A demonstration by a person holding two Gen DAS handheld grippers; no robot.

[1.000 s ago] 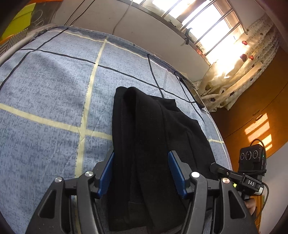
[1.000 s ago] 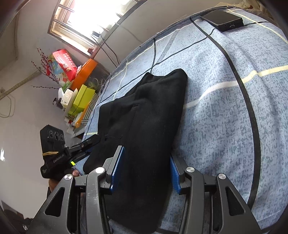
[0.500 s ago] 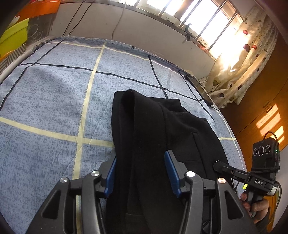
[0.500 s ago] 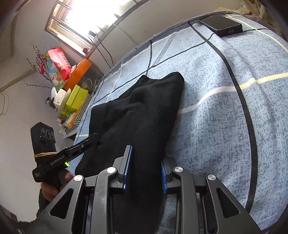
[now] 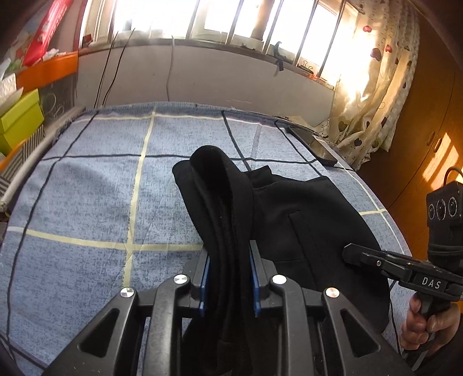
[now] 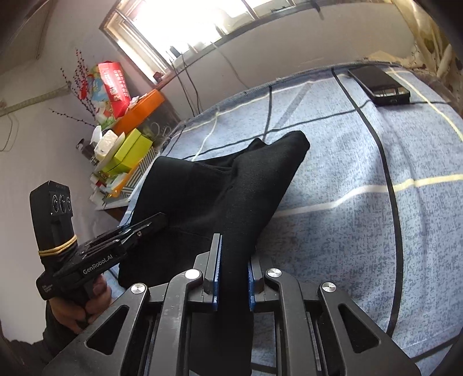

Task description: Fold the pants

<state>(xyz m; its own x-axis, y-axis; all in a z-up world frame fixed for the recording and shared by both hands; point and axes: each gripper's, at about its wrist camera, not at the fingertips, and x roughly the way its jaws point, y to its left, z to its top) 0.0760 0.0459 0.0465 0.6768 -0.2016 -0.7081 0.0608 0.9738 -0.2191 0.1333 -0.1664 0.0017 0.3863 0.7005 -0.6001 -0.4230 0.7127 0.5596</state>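
Seemingly, each hand-held gripper, left [image 5: 228, 277] and right [image 6: 233, 272], has just closed on black pants [image 5: 289, 219], near edge hidden.

Each wrist camera sits close behind its tool, facing forward and down across the bed [image 5: 86, 202]. Both views share the black pants [image 5: 289, 219] and window wall.

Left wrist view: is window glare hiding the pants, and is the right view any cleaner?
Left wrist view: window blown out, curtain washed, pants readable but folds lost in black. Right wrist view: glare confined to the window, pants sharp-edged; fisheye bends the bedsheet lines.
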